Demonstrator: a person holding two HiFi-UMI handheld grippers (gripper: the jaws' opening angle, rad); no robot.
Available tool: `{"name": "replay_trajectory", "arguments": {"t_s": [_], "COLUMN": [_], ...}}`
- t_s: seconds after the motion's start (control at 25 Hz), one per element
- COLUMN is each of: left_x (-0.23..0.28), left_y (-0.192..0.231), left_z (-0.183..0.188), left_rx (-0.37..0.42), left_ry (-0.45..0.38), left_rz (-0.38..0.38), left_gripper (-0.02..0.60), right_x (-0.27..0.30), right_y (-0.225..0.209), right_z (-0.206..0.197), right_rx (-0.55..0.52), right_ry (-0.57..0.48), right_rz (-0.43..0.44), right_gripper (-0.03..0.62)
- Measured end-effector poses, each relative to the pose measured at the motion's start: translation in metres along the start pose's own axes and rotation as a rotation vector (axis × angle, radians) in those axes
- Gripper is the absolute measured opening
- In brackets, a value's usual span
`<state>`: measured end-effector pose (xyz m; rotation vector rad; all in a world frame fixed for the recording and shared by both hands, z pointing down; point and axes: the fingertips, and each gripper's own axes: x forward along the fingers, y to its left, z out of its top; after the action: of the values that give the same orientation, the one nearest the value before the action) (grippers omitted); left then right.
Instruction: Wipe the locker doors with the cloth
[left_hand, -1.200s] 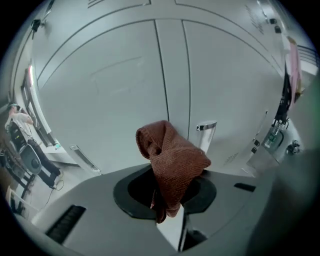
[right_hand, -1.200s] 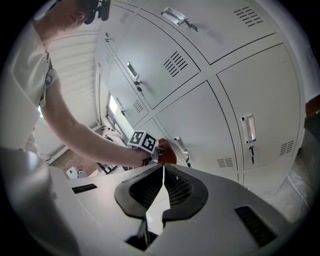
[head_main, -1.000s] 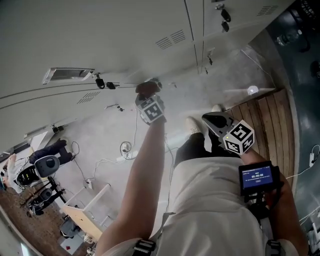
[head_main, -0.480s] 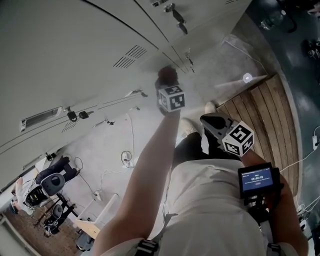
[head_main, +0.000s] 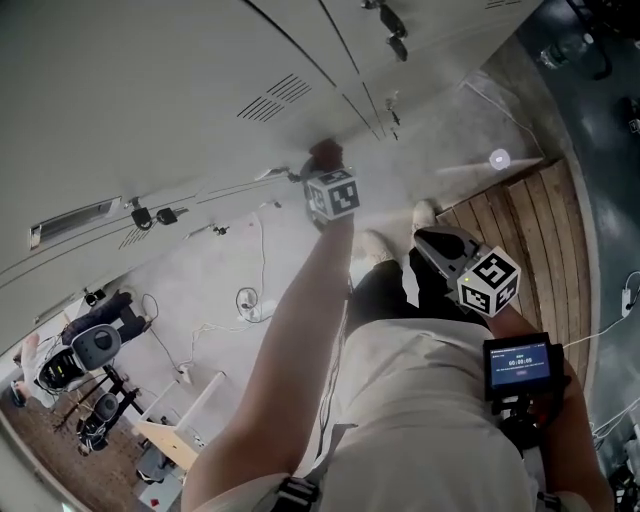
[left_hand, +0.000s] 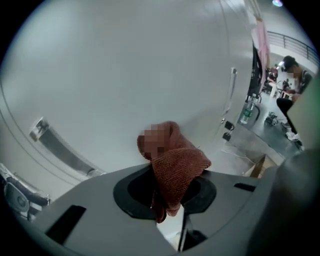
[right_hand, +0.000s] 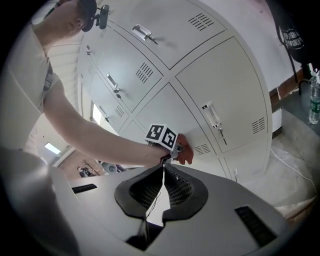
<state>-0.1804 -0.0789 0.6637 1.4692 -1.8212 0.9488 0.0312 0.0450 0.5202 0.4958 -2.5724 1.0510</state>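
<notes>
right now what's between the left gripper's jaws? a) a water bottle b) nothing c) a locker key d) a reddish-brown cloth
d: the left gripper has its jaws shut on a reddish-brown cloth, which is bunched up in front of the grey locker door.

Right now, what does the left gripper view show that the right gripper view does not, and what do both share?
Only the left gripper view shows the cloth close up: a reddish-brown knit, bunched and clamped in the left tool, with its weave visible. Only the right gripper view shows the right tool, shut on nothing, the person's outstretched left arm, and a whole bank of locker doors with handles and vents. Both views show the cloth held up at a grey locker door.
</notes>
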Motion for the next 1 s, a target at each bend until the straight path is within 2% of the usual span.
{"name": "replay_trajectory", "arguments": {"t_s": [0.16,0.28,0.44,0.6,0.68,0.92,1.0], "left_x": [-0.004,-0.019,-0.044,-0.040,-0.026,0.007,0.015], "left_y": [0.056,0.078,0.101,0.079,0.066,0.020,0.003], "left_z": [-0.038,-0.045,-0.048,-0.050,-0.047,-0.014,-0.010], "left_rx": [-0.018,-0.008,-0.079,-0.080,-0.107,-0.141,-0.127], "left_ry": [0.076,0.061,0.025,0.024,0.033,0.002,-0.015], "left_rz": [0.082,0.112,0.184,0.153,0.144,0.101,0.078], "left_gripper": [0.075,0.075,0.075,0.075,0.075,0.075,0.075], "right_x": [0.015,0.019,0.022,0.023,0.022,0.005,0.001], "right_y": [0.013,0.020,0.024,0.023,0.023,0.003,-0.007], "right_z": [0.001,-0.003,-0.006,-0.013,-0.019,-0.038,-0.040], "right_rx": [-0.010,-0.014,0.006,0.020,0.021,0.067,0.084], "right_ry": [0.012,0.031,0.032,0.041,0.049,0.048,0.040], "right_rz": [0.043,0.062,0.073,0.074,0.073,0.028,0.012], "right_gripper": [0.020,0.020,0.020,0.020,0.020,0.020,0.020]}}
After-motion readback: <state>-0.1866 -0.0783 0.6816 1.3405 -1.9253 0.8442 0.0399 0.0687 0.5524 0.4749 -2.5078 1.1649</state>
